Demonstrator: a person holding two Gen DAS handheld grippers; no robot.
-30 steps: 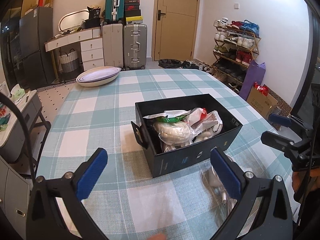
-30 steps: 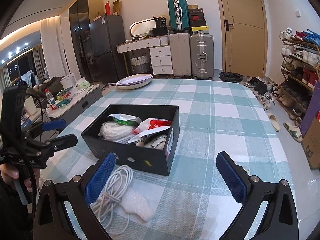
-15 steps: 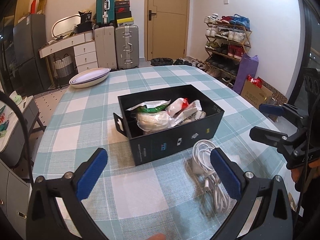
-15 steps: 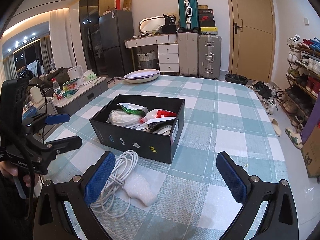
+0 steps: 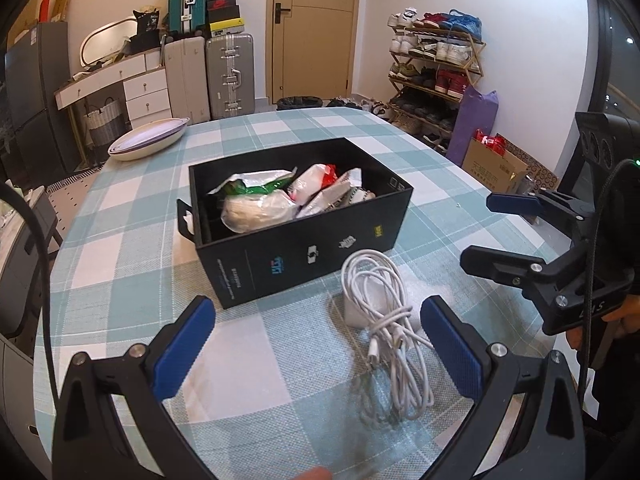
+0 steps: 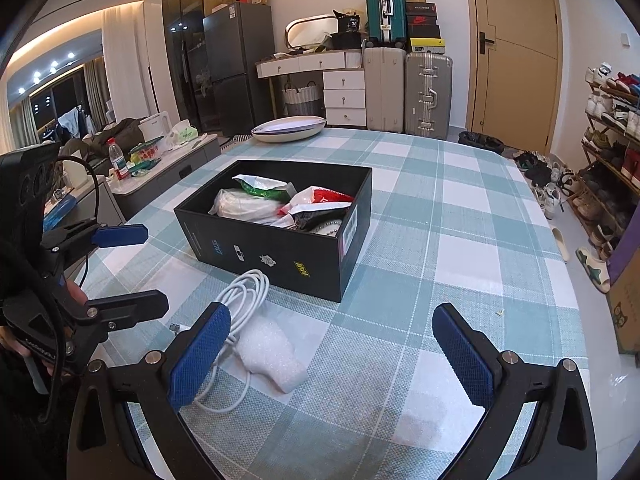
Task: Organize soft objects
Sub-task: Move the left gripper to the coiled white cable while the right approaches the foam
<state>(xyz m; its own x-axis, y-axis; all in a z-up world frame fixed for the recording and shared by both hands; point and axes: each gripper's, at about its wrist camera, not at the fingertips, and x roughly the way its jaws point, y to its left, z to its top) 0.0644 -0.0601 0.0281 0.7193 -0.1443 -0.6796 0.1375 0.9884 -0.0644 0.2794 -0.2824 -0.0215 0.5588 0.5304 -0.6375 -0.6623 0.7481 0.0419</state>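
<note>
1. White cable coil (image 5: 384, 320) lies on the tabletop (image 5: 256, 364) just beside the black box (image 5: 304, 248), long axis running away from the left gripper (image 5: 316, 344).
2. Foam wrap (image 6: 272, 354) touches the coil.
3. Left gripper nearer, jaws wide apart, empty; coil toward its right finger.
4. Right gripper (image 6: 332, 354) also spread, empty.

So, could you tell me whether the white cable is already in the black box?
Not yet. The white cable lies coiled on the tablecloth beside the black box.
</note>
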